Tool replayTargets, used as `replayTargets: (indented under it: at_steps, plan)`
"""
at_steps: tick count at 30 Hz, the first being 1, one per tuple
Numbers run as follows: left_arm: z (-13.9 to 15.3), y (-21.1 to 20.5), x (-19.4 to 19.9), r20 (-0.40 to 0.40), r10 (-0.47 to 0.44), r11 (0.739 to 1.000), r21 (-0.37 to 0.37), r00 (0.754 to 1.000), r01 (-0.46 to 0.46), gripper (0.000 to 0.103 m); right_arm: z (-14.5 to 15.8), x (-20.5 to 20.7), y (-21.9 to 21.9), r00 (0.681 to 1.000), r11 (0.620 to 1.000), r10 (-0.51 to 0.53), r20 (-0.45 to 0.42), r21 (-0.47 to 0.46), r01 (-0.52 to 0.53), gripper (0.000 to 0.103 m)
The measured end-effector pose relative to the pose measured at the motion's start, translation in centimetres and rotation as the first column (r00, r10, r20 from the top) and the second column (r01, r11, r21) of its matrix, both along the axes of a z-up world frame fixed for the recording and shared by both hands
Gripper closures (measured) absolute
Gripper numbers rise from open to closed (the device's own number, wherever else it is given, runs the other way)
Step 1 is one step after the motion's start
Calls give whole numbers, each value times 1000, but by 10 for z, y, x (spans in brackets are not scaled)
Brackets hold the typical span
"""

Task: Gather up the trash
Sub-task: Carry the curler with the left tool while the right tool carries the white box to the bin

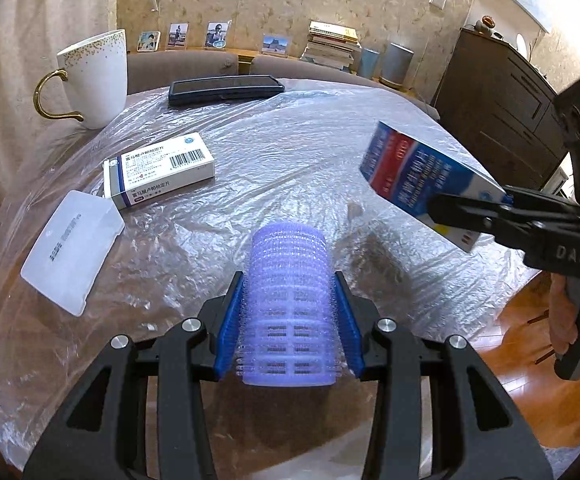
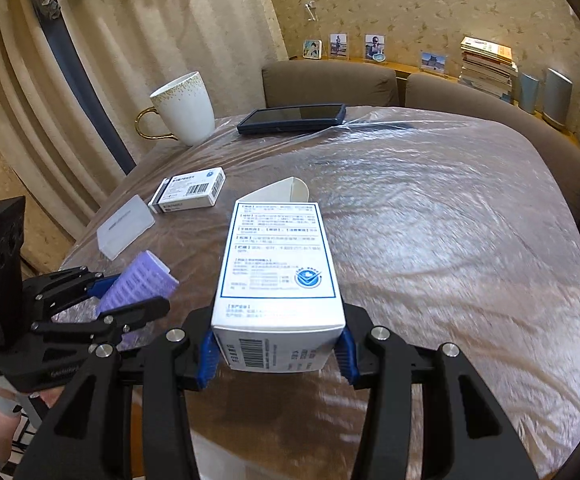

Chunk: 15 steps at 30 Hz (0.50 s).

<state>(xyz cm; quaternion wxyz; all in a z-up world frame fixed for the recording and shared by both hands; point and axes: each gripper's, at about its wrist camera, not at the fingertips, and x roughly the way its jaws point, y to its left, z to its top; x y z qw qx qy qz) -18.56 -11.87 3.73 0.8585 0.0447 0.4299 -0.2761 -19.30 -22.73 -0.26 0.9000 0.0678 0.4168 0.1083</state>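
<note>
Left gripper (image 1: 290, 320) had its jaws clamped on a purple bristly plastic hair roller (image 1: 288, 304), lifted off the surface. Right gripper (image 2: 276, 350) had its jaws pinched on a blue-and-white cardboard medicine box (image 2: 276, 272), flap open at the far end, also held up in the air. Below, a round surface under crinkly clear plastic sheet (image 2: 449, 260). On it, left side: a white medicine carton w/ barcode (image 1: 158, 170) & a flat translucent white plastic case (image 1: 72, 252) just beside it. Further back: a white mug w/ gold handle (image 1: 92, 78) & a dark flat tablet (image 1: 226, 89).
</note>
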Motion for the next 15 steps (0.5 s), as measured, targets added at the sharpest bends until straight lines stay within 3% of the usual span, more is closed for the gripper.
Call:
replayTargets:
  at_steps: [15]
  plan:
    - [14,2,-41,8,-42,999,-6,999,42,59,6,-66,-10,999,999,30,-13,31,-30,57]
